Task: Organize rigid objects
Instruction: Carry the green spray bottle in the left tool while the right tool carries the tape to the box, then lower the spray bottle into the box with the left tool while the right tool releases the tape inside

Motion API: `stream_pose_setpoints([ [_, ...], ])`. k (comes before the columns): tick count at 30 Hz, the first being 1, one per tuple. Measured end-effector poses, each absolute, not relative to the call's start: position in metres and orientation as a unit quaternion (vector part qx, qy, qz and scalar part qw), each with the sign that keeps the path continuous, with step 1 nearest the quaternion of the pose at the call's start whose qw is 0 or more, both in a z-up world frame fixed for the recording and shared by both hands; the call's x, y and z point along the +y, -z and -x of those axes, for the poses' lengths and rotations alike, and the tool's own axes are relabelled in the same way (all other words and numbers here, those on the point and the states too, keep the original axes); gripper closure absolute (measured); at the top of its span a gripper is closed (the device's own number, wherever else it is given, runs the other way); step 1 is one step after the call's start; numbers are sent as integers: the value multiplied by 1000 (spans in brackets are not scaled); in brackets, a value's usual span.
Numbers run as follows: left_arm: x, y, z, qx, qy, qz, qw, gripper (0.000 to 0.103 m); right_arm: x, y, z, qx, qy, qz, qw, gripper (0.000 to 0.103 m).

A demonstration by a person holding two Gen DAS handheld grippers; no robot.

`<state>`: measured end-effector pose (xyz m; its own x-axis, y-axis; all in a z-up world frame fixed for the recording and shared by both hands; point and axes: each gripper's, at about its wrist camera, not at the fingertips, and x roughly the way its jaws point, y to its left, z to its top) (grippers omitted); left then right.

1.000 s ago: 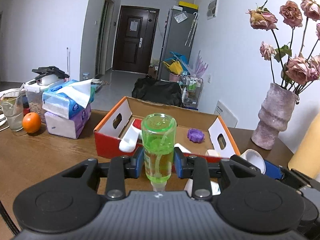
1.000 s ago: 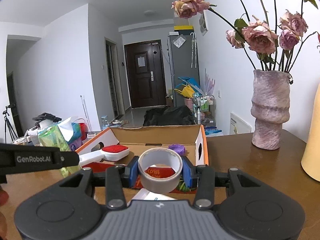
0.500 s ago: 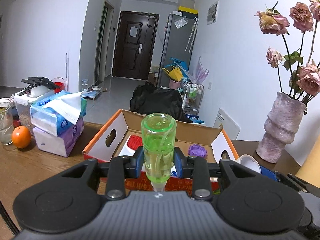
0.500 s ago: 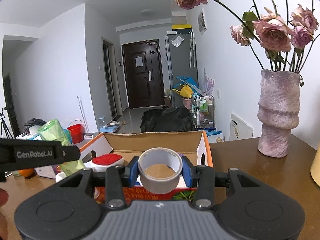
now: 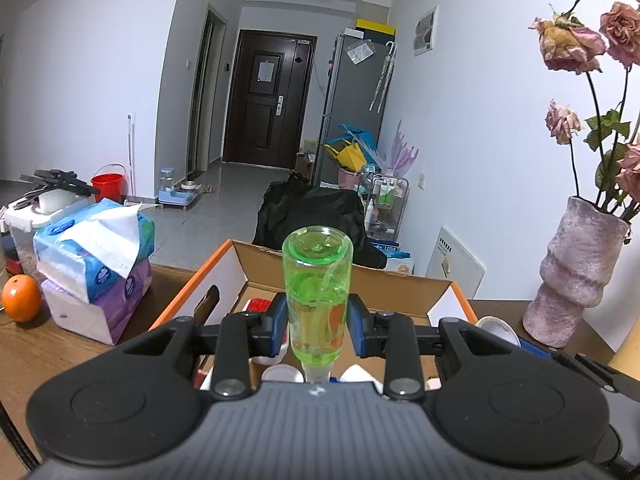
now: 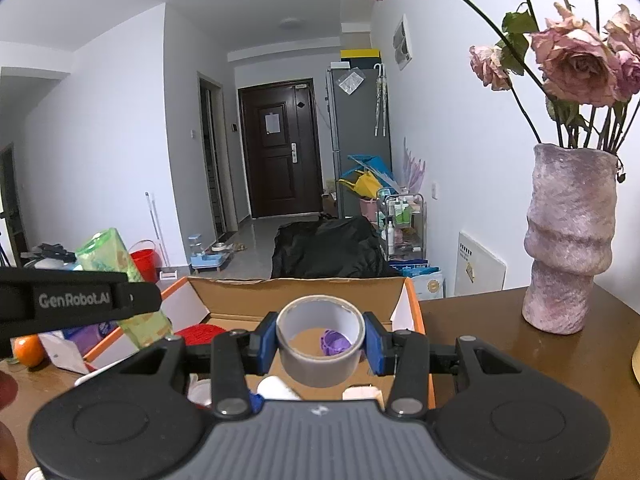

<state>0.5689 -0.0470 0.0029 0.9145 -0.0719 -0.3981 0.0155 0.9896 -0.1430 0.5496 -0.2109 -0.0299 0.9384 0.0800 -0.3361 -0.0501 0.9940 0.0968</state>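
Both held: green bottle (image 5: 317, 300), tape roll (image 6: 320, 340)

Green bottle (image 5: 317, 296): clear glossy plastic, smooth. Tape roll (image 6: 320, 346): grey, dull sheen outside, brown card core inside. Open box (image 5: 340, 280): raw matt corrugated cardboard within, printed orange and white outside. Table (image 6: 500, 340): dark wood, smooth, lightly glossy. Vase (image 6: 570, 240): rough, mottled pink-grey, matt, stone-like. Tissue packs (image 5: 96, 276), far left: thin shiny plastic film, soft white paper sheet on top. Left gripper (image 5: 318, 324), right gripper (image 6: 320, 344): matt black plastic bodies, ribbed near edge, blue pads.
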Motion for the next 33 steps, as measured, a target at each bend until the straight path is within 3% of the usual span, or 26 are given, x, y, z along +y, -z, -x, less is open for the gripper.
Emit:
stream_pose_setpoints([
  [33,-45,33,-658,225,6,74,971,71,-204,59,-647,238,-30,-20,971,60],
])
